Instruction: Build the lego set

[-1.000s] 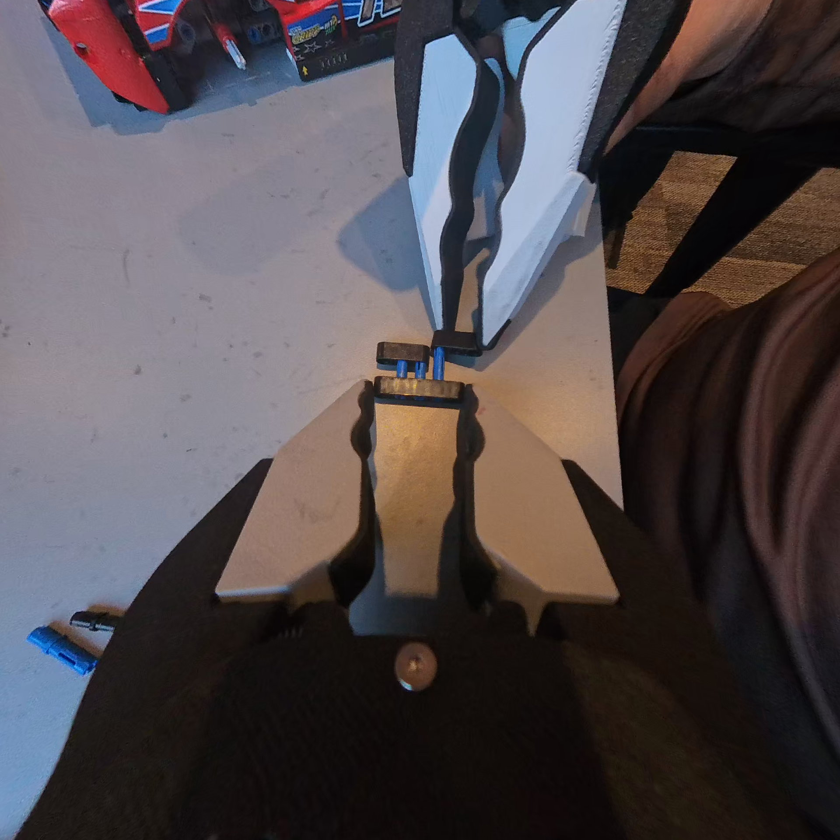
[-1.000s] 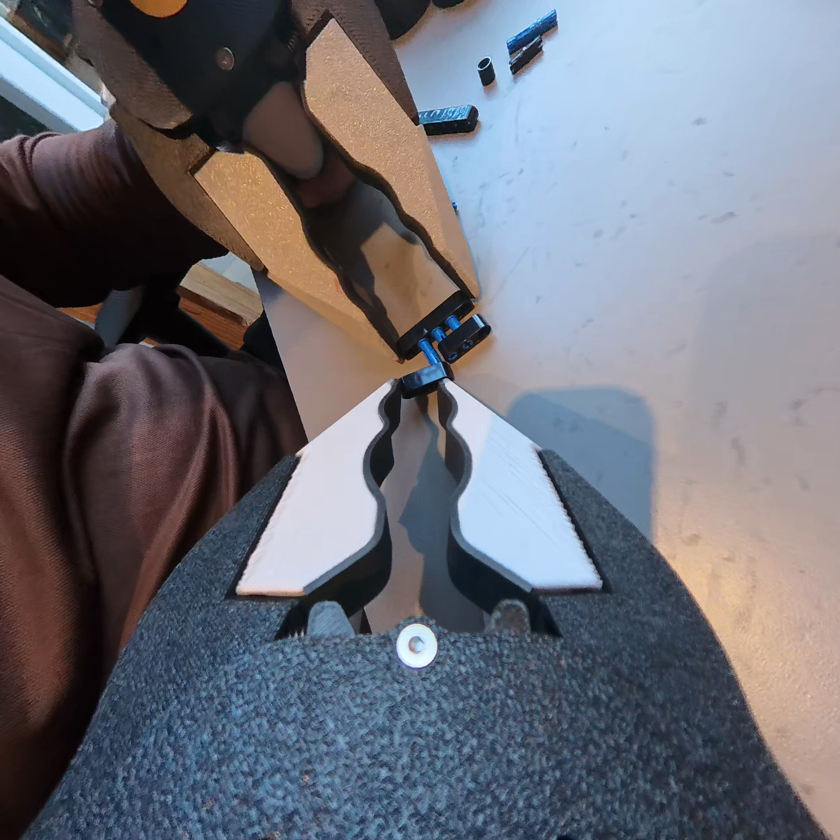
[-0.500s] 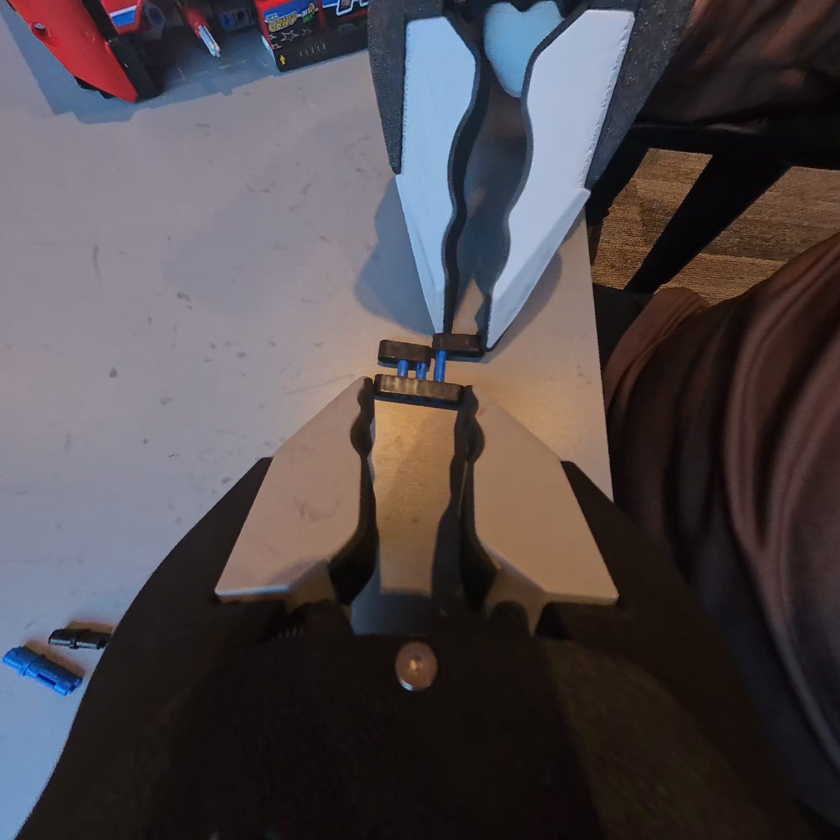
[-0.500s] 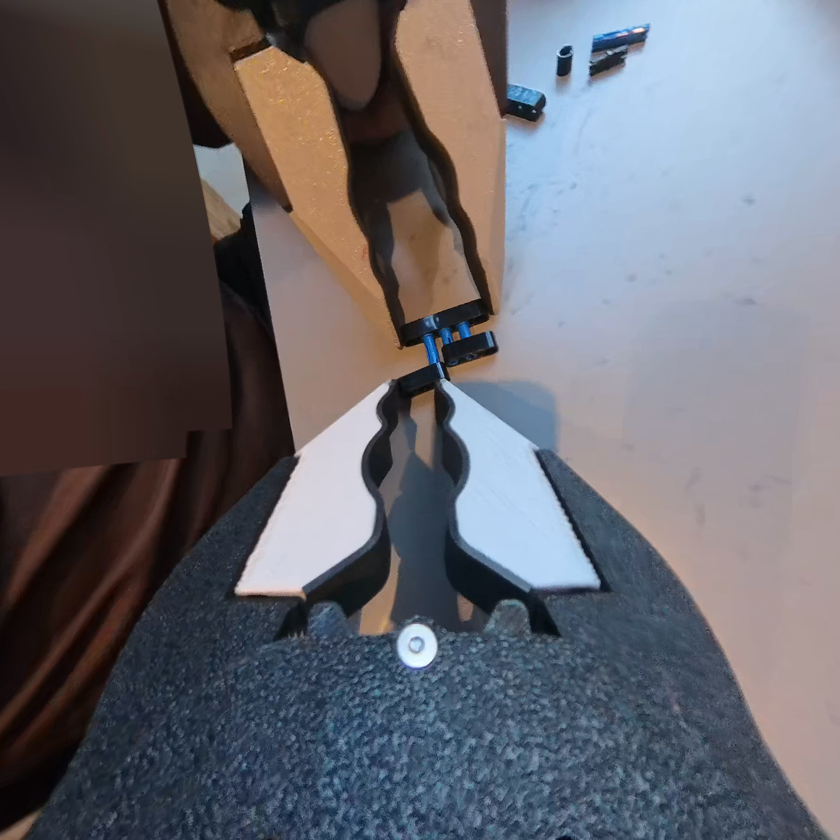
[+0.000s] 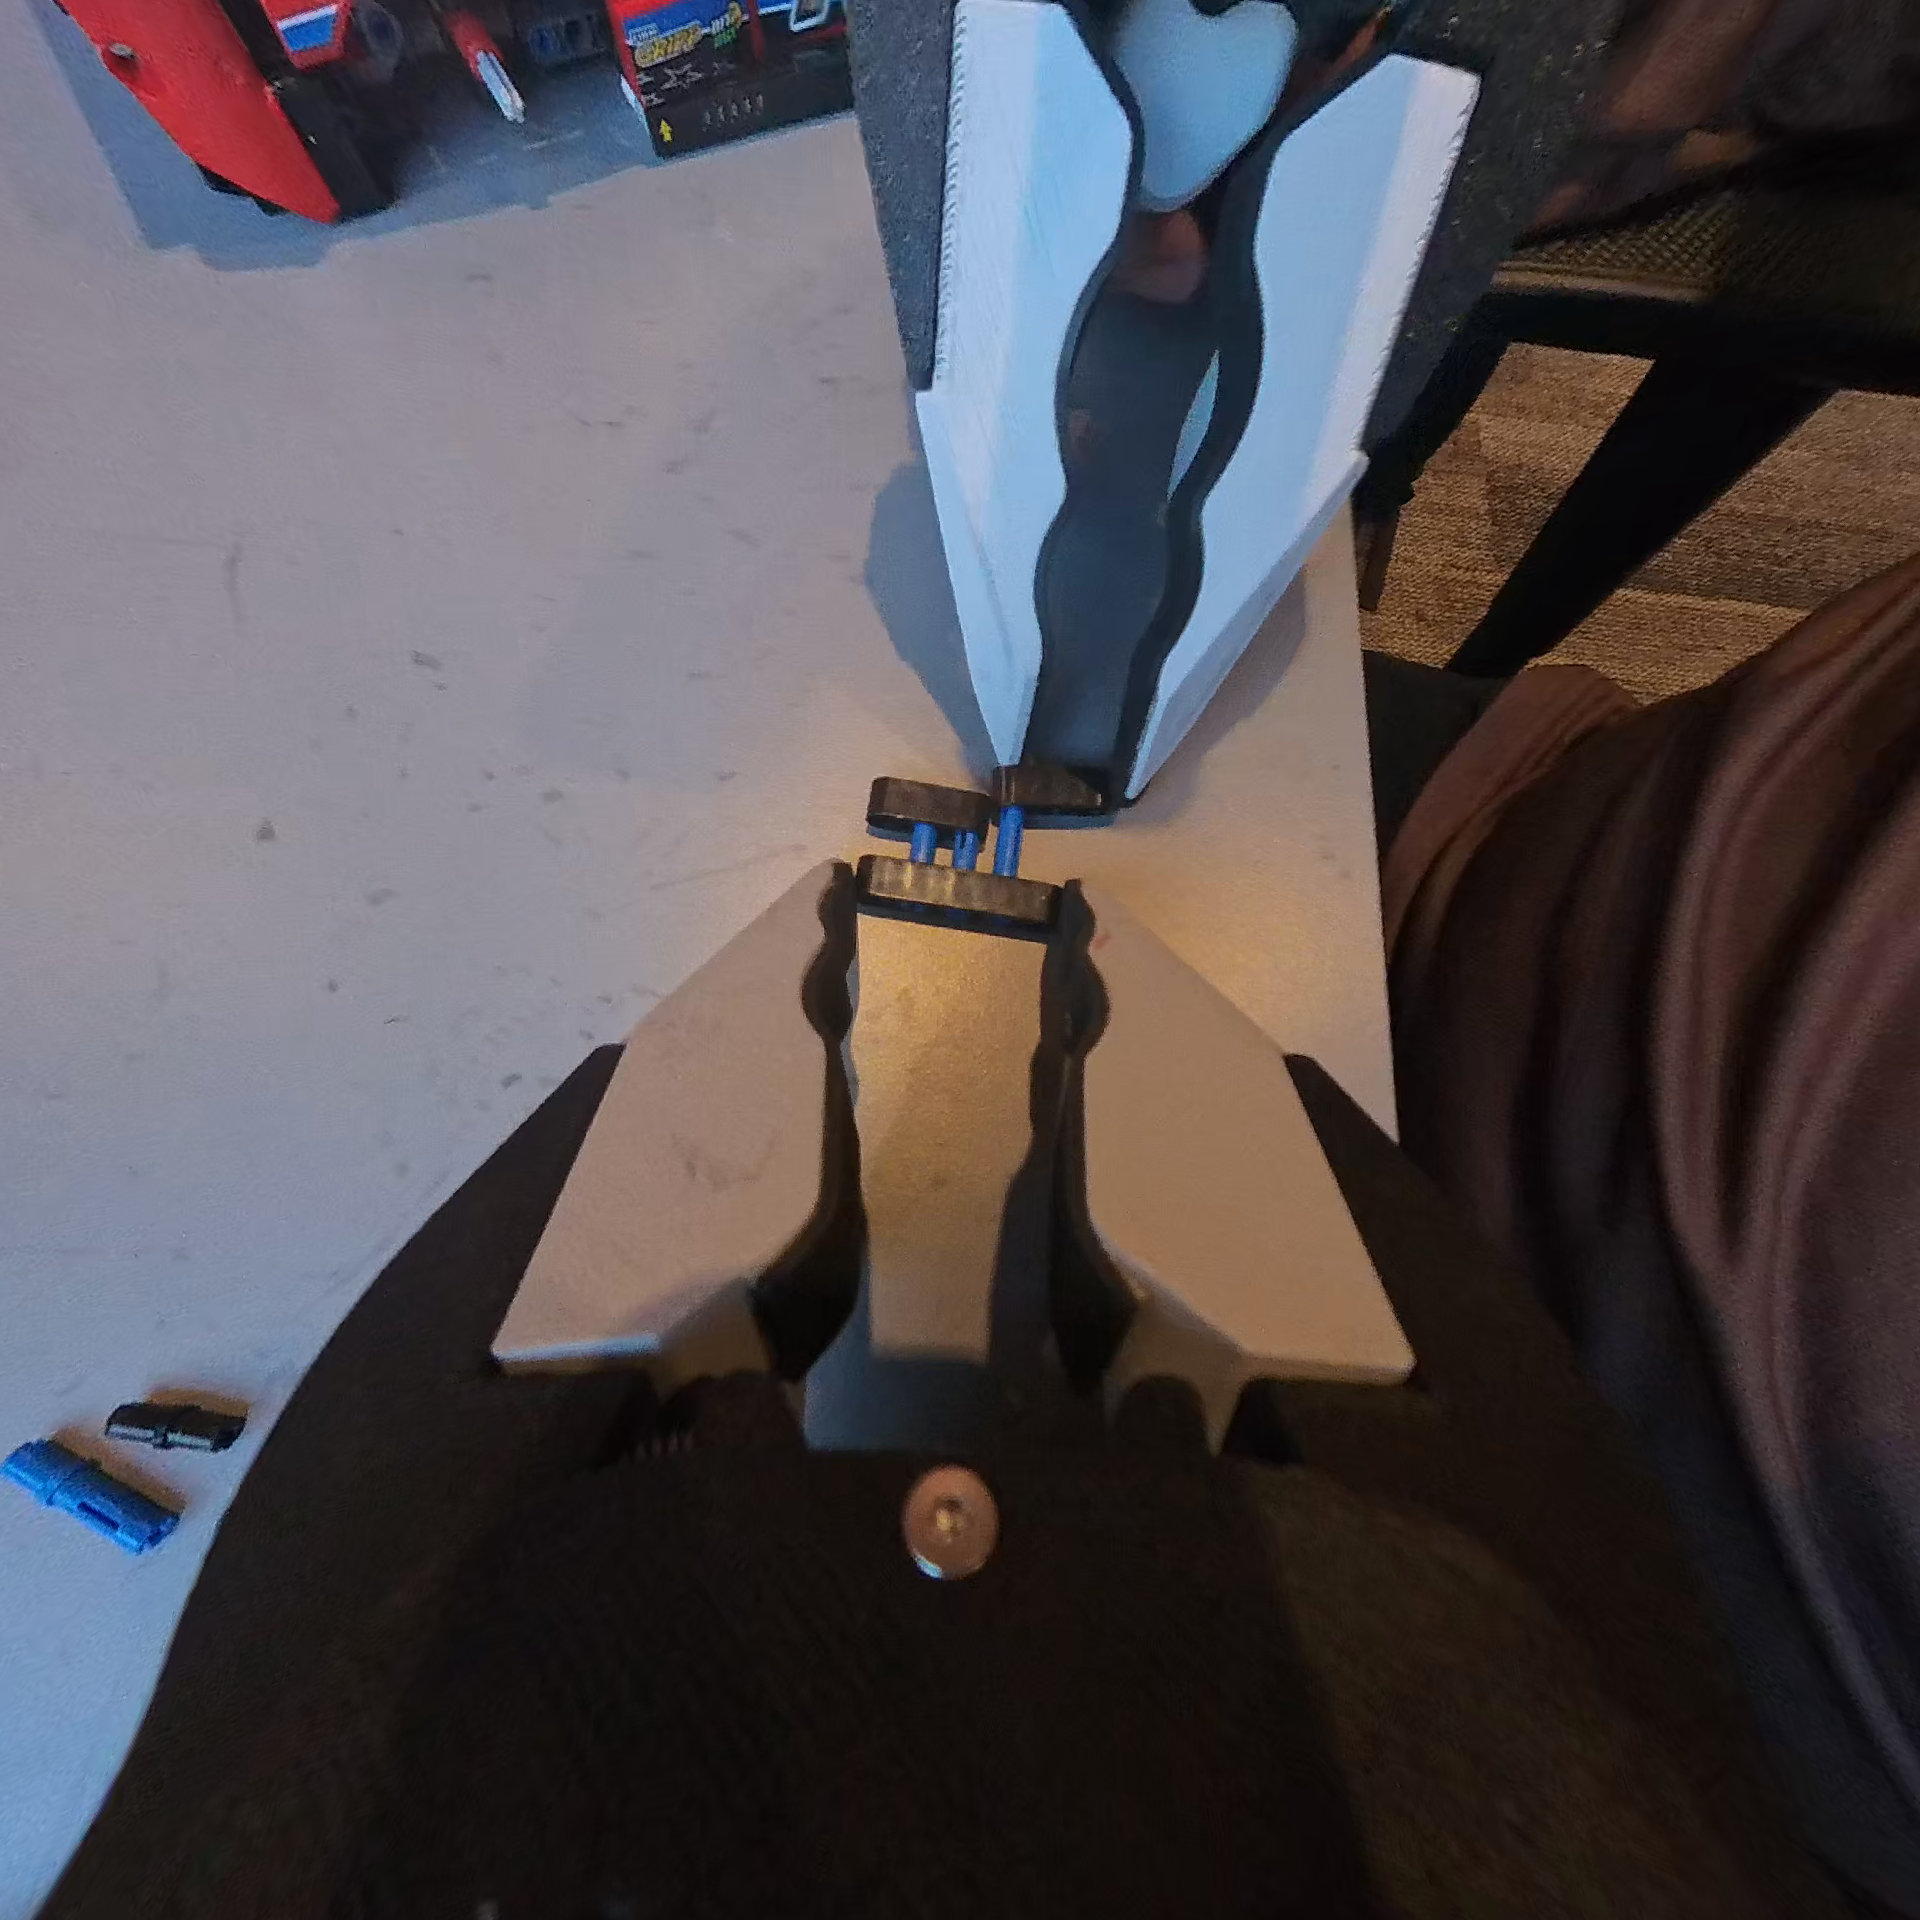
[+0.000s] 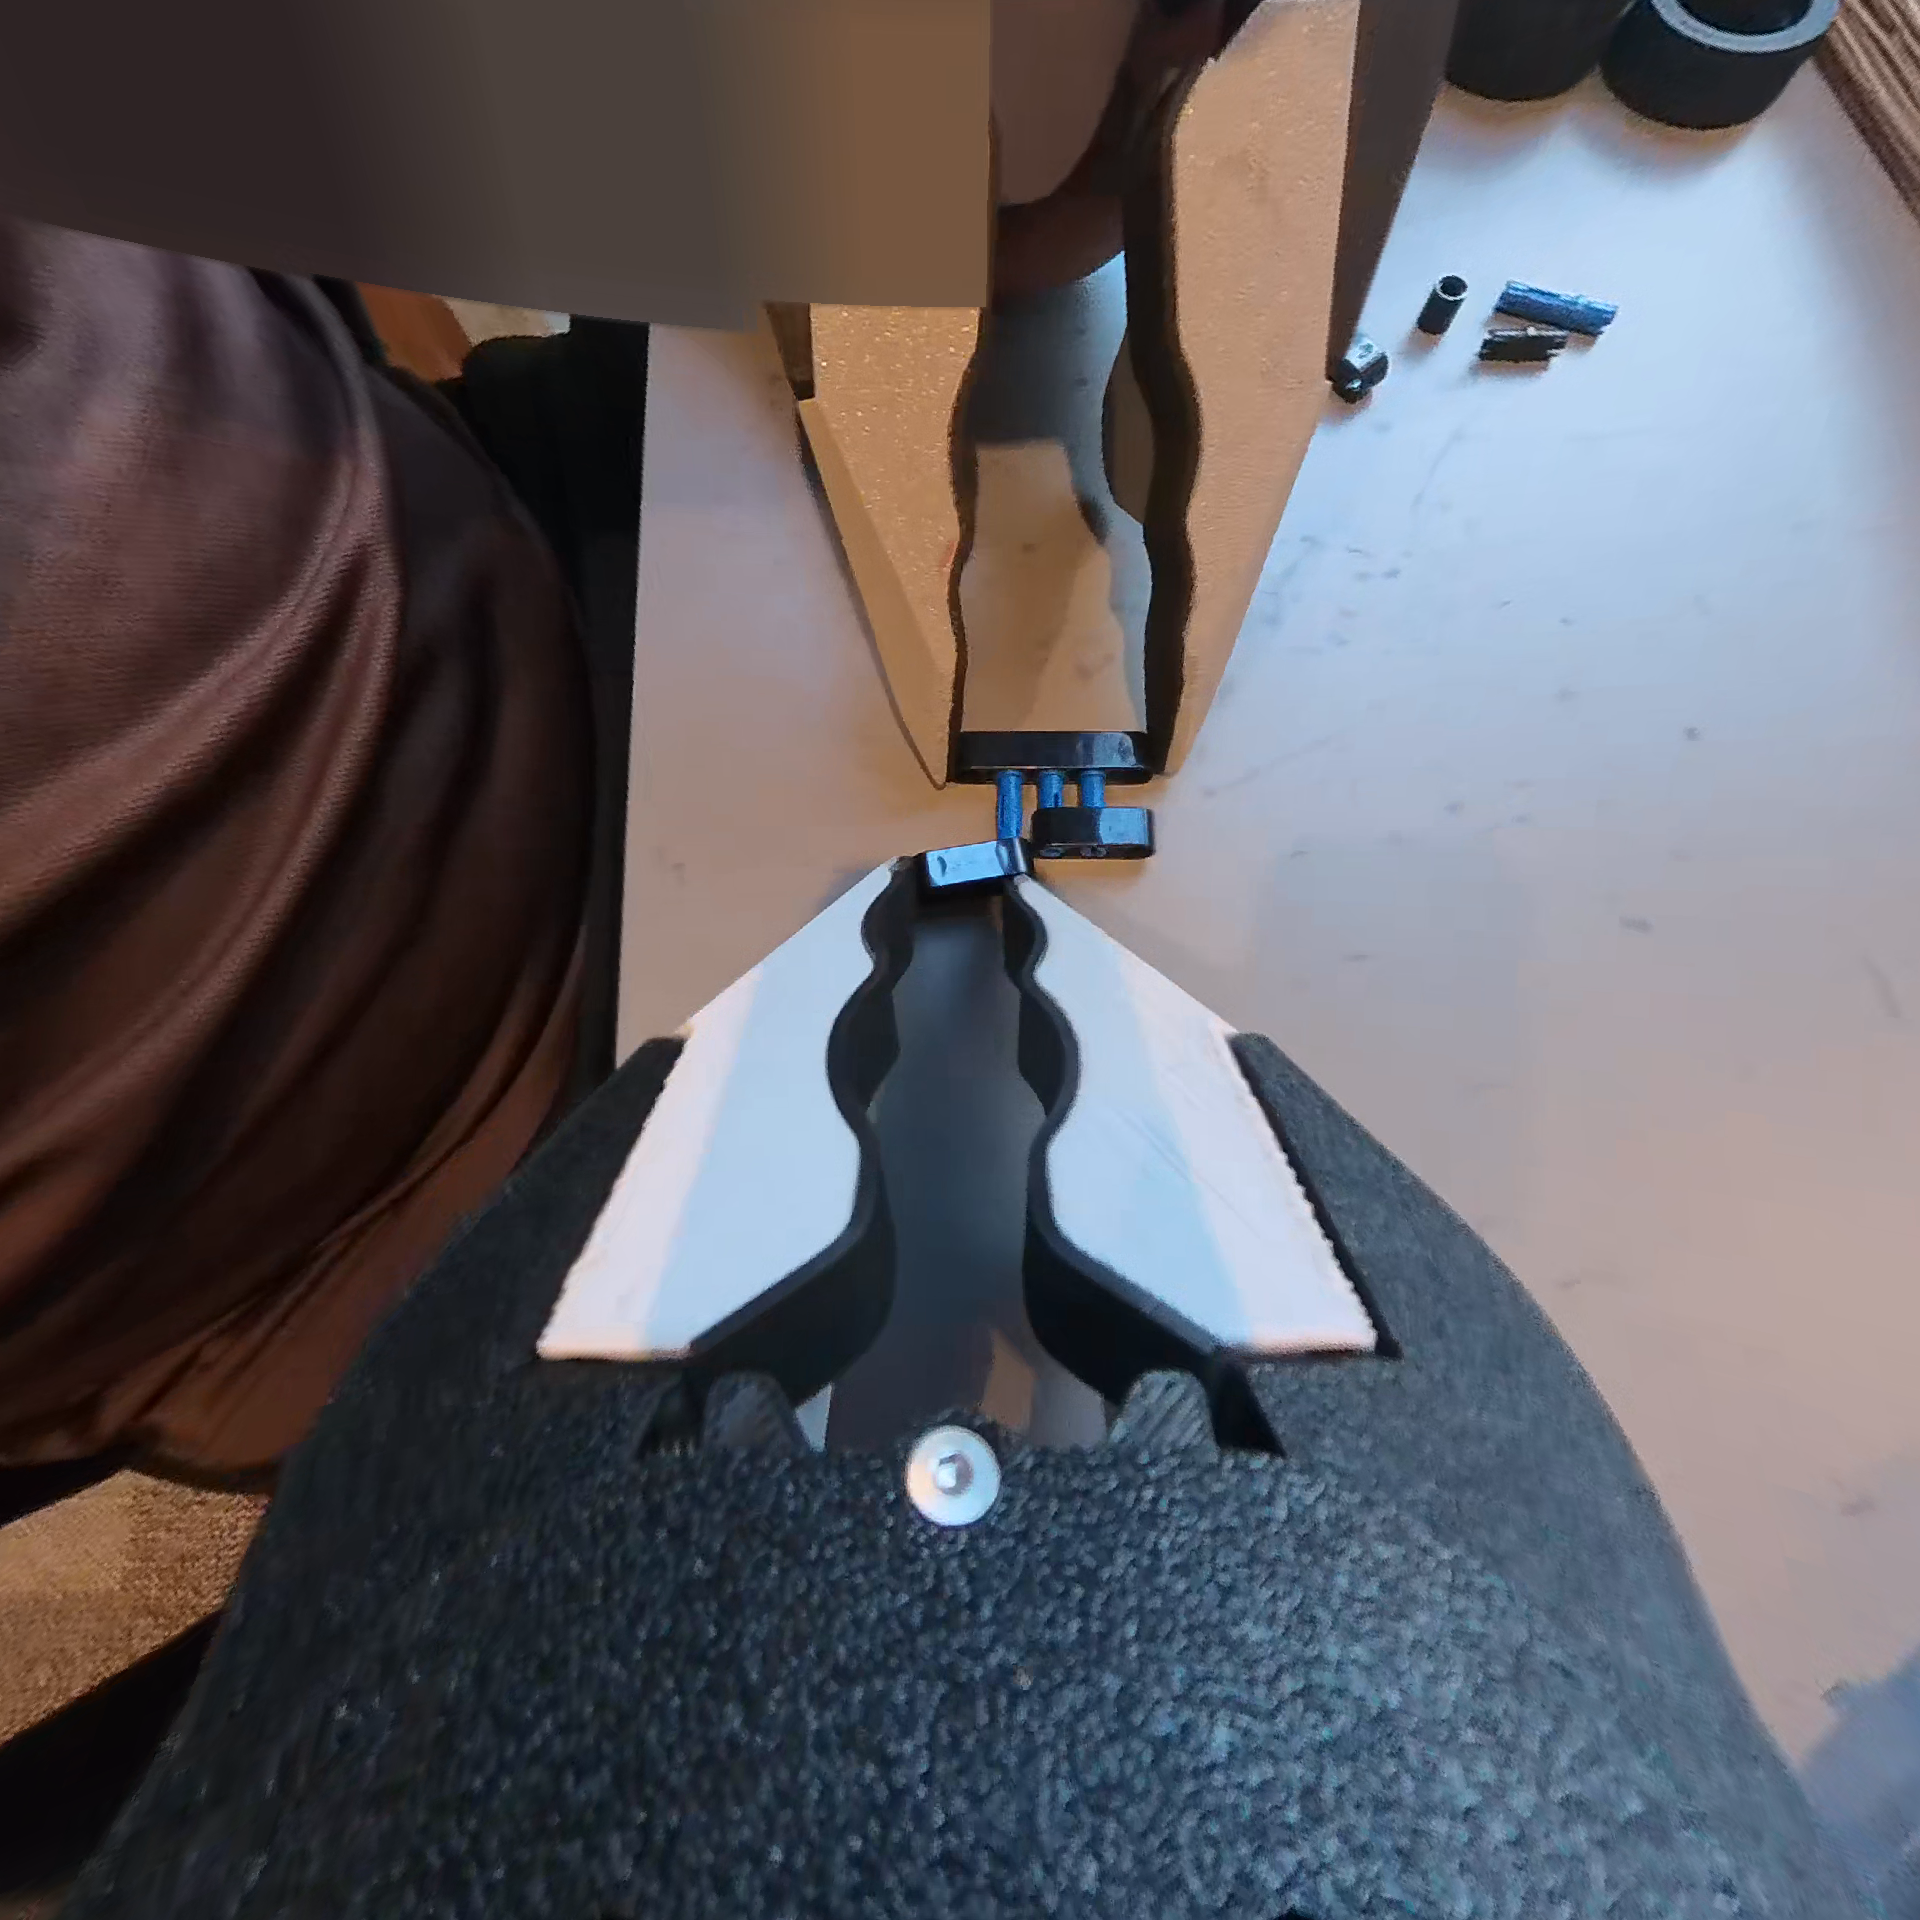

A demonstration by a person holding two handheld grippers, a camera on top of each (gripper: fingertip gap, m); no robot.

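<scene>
I work close to the bench [image 5: 416,623] edge at frame right; open surface lies left. My left gripper [image 5: 958,899] fingers clamp the long black beam [image 5: 961,891]. My right gripper [image 6: 971,871] fingers pinch a short black beam [image 6: 971,864] on a blue pin [image 6: 1006,810]. Only the right wrist view shows black tyres [image 6: 1704,62], upper right; only the left shows the red model [image 5: 208,94].

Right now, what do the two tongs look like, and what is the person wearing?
The left tongs have two flat, pale grey-tan fingers with wavy black inner edges, on a black textured body with one silver screw. The right tongs have the same shape, but their fingers are white, on a rough black body. The person wears a dark brown sleeve.
</scene>
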